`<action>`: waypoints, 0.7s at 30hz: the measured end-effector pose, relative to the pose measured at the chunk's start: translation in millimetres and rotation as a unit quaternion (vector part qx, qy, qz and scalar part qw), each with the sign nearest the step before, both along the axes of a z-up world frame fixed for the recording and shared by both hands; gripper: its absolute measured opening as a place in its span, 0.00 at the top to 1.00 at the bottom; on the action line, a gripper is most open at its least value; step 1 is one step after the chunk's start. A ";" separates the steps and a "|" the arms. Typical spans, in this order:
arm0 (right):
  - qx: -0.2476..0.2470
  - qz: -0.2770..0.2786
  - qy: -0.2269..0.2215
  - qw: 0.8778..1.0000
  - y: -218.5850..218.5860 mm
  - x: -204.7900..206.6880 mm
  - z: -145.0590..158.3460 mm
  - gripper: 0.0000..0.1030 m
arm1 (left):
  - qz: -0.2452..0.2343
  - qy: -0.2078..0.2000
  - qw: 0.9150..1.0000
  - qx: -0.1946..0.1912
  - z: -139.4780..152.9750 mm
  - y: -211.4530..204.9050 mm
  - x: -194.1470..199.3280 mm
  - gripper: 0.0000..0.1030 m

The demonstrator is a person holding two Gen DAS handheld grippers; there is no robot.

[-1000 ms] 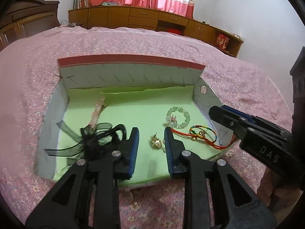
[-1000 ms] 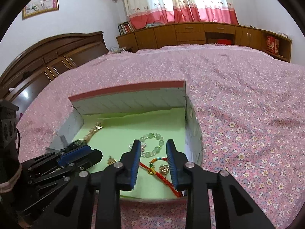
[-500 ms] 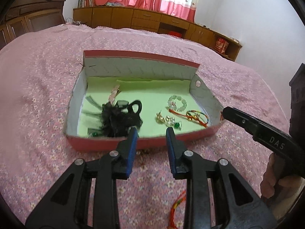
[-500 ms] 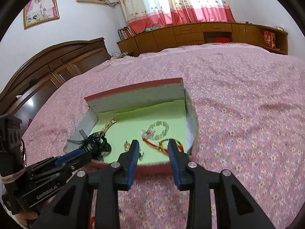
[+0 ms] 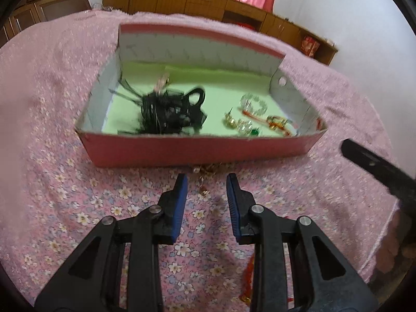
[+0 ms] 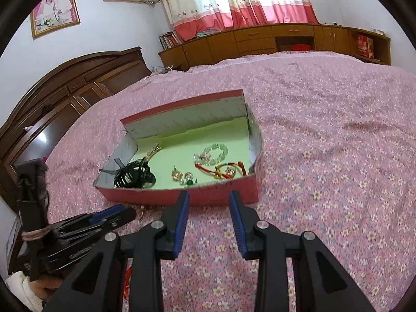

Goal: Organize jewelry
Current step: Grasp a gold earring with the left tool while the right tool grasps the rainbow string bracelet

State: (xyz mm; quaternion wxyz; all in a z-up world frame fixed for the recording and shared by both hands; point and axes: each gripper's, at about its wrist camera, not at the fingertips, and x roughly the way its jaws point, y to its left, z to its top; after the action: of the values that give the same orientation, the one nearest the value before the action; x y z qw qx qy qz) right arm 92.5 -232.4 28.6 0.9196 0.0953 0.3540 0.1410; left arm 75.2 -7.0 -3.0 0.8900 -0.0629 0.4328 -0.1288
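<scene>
Having backed out of the red cardboard box with green lining (image 5: pixel 182 153), the left claw (image 5: pixel 204 189) is hovering apart and empty over a small gold chain (image 5: pixel 205 171) awaiting pickup ahead, while the right claw (image 6: pixel 209 202) is waiting apart, empty, before the box.

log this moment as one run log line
left gripper: open, empty, over gold piece on bedspread | right gripper: open, empty | box: holds jewelry
</scene>
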 end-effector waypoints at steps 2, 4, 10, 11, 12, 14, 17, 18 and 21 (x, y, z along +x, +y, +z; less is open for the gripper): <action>0.000 -0.001 0.002 1.000 -1.8 -1.6 -1.4 0.67 | -0.003 0.007 1.000 0.007 -6.4 -3.0 4.9 0.78; 0.001 -0.004 0.003 1.000 -3.5 -3.5 -2.5 0.67 | -0.003 0.009 1.000 0.015 -11.2 -7.3 10.4 0.77; 0.002 -0.012 0.008 1.000 -9.5 -10.3 -5.7 0.67 | -0.005 0.001 1.000 0.021 -15.0 -17.9 21.4 0.64; 0.003 -0.013 0.009 1.000 -10.8 -11.3 -6.0 0.67 | -0.005 0.000 1.000 0.022 -15.8 -19.3 22.9 0.62; 0.005 -0.014 0.009 1.000 -11.7 -12.1 -6.3 0.67 | -0.003 -0.001 1.000 0.023 -16.8 -20.1 23.6 0.61; 0.007 -0.016 0.009 1.000 -13.2 -13.3 -6.8 0.67 | 0.000 -0.002 1.000 0.023 -17.9 -21.3 24.7 0.62; 0.008 -0.017 0.011 1.000 -14.4 -13.9 -8.3 0.67 | 0.005 -0.003 1.000 0.024 -19.6 -22.2 27.2 0.63; 0.009 -0.016 0.011 1.000 -14.5 -14.0 -8.6 0.67 | 0.005 -0.003 1.000 0.024 -19.6 -21.9 27.5 0.64; 0.011 -0.015 0.014 1.000 -14.7 -14.0 -10.7 0.67 | 0.002 -0.007 1.000 0.025 -20.2 -23.9 27.3 0.73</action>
State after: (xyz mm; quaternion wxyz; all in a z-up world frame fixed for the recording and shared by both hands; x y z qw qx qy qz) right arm 78.5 -247.0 17.9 0.9156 0.1124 0.3635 0.1298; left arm 102.6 -30.8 -23.2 0.8946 -0.0401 0.4295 -0.1166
